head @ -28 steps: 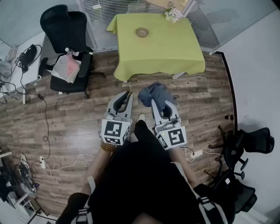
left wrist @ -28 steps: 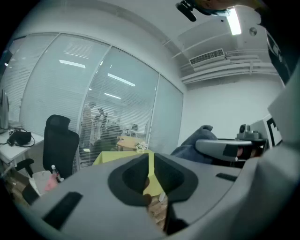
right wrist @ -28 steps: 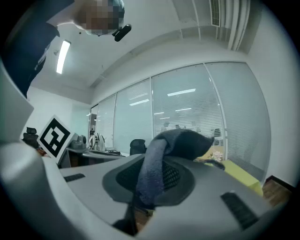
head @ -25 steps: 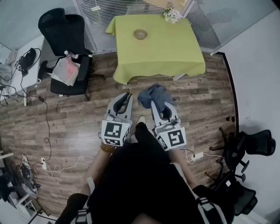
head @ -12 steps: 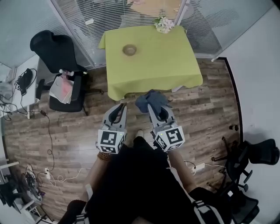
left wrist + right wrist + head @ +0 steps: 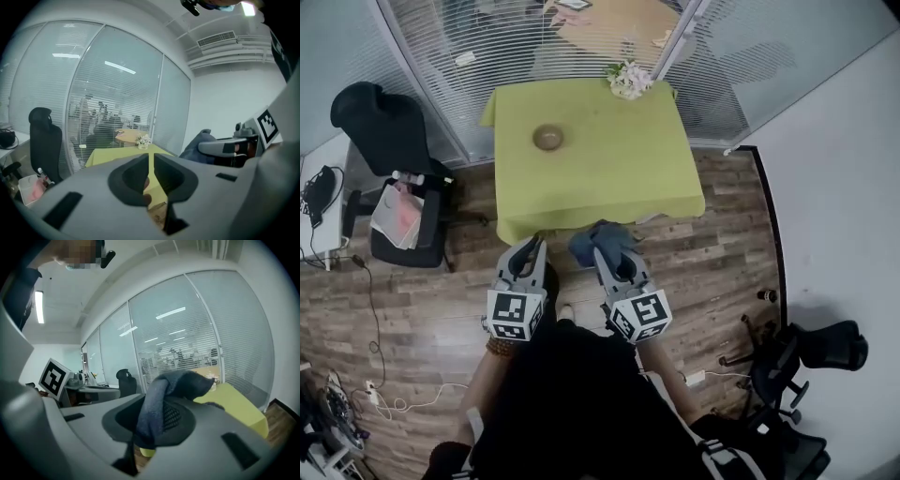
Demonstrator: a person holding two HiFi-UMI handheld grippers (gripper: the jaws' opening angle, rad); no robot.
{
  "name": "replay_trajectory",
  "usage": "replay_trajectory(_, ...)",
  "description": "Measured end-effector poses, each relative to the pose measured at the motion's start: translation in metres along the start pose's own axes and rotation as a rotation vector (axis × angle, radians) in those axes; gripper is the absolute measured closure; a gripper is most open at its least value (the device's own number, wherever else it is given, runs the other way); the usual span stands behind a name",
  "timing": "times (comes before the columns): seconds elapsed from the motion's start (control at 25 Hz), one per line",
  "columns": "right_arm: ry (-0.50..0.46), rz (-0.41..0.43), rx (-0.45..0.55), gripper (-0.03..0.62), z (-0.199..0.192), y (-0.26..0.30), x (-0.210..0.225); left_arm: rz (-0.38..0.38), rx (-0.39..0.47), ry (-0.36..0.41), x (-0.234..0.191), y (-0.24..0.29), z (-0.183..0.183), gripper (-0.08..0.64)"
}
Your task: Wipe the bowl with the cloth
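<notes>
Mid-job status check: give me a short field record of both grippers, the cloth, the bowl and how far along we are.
left gripper: jaws together, nothing between them, held over the wooden floor
right gripper: shut on the cloth
cloth: blue-grey, bunched, draped over the right jaws, at the table's near edge
bowl: on the green table, toward its far left, apart from both grippers
flowers: at the table's far edge
wiping: not yet begun
</notes>
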State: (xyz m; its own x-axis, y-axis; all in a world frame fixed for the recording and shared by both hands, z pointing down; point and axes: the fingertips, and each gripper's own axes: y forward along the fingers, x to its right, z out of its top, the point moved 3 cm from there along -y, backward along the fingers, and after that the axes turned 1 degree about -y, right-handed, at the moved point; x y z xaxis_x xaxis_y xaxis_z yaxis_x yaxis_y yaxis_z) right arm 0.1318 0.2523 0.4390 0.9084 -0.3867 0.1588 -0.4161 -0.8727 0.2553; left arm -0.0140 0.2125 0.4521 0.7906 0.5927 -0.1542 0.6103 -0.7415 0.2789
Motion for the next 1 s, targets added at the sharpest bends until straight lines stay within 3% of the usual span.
replay_trajectory(0.36,-0.06,-0.084,-0.13,0.54,0.031,0.104,0.071,-0.022,-0.031,-0.07,-0.081,0.117,0.014,0.518)
replay_trajectory(0.64,-0.118,-0.066,-0.184,0.538,0.049,0.201,0.107,-0.022,-0.111,-0.063,-0.146,0.178,0.015,0.518)
replay_trajectory(0.76,-0.139,-0.034,-0.244,0.538,0.045,0.237,0.119,-0.007,-0.16,-0.089,-0.165,0.198,0.007,0.518)
replay_trajectory(1.0,-0.202,0.002,-0.397,0.537,0.017,0.311,0.166,-0.035,-0.175,-0.152,-0.183,0.245,-0.006,0.518)
